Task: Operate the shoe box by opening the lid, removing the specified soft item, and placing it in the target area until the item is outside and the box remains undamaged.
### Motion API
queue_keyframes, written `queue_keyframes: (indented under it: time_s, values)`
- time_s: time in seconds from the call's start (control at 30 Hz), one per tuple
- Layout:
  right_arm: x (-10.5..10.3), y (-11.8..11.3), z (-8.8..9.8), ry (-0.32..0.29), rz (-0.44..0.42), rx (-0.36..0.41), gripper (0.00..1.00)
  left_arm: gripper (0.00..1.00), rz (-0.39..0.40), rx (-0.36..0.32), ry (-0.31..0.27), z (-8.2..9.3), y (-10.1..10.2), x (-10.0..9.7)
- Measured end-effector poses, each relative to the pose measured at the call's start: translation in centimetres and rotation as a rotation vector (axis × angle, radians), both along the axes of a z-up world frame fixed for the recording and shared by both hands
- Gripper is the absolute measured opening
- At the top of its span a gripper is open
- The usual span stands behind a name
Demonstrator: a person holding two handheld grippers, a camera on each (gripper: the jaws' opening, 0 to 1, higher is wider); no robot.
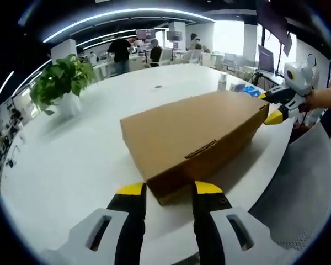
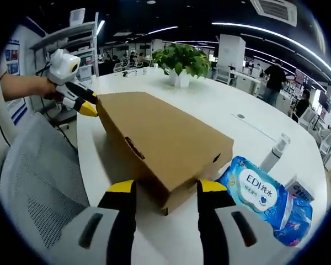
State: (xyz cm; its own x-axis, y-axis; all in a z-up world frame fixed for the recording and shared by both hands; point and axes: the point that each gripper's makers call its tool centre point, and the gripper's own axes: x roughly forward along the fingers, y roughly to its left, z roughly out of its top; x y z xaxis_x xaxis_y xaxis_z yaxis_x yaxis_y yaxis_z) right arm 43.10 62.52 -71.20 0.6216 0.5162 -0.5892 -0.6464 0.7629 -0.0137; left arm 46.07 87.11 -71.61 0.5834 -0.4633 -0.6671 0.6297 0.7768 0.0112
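In the left gripper view, the left gripper [image 1: 169, 191] stands open, its yellow tips flanking the near corner of the closed cardboard box [image 1: 196, 138] on the white table [image 1: 71, 165]. A potted plant [image 1: 63, 83] stands well apart.

In the right gripper view, a blue pack [image 2: 262, 199] reads "EDI", just beside the box [image 2: 160, 138]. The right gripper [image 2: 166, 190] is open at the box's near corner, holding nothing. A mesh chair [image 2: 38, 182] stands beside the table.

Left gripper [image 1: 168, 190] held low and level, yellow-tipped jaws parted with nothing between them. Right gripper [image 2: 165, 187] likewise spread and unloaded, seen from the left gripper view [image 1: 276, 105] at far right, gripped by a bare hand [image 1: 320, 99].
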Motion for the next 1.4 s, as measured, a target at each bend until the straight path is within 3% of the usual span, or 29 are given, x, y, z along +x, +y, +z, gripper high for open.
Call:
queue_keyframes:
  time_s: [0.2, 0.63, 1.4]
  values:
    - [0.1, 0.1, -1.0, 0.030, -0.013, -0.006, 0.40, 0.32, 0.023, -0.023, 0.030, -1.0, 0.1, 0.0]
    - [0.5, 0.0, -2.0, 0.040, -0.017, -0.059, 0.39, 0.32, 0.047, 0.019, 0.061, -2.6, 0.0, 0.6]
    - [4.5, -0.4, -2.1, 0.044, -0.033, -0.063, 0.39, 0.32, 0.046, 0.031, 0.075, -2.1, -0.9, 4.2]
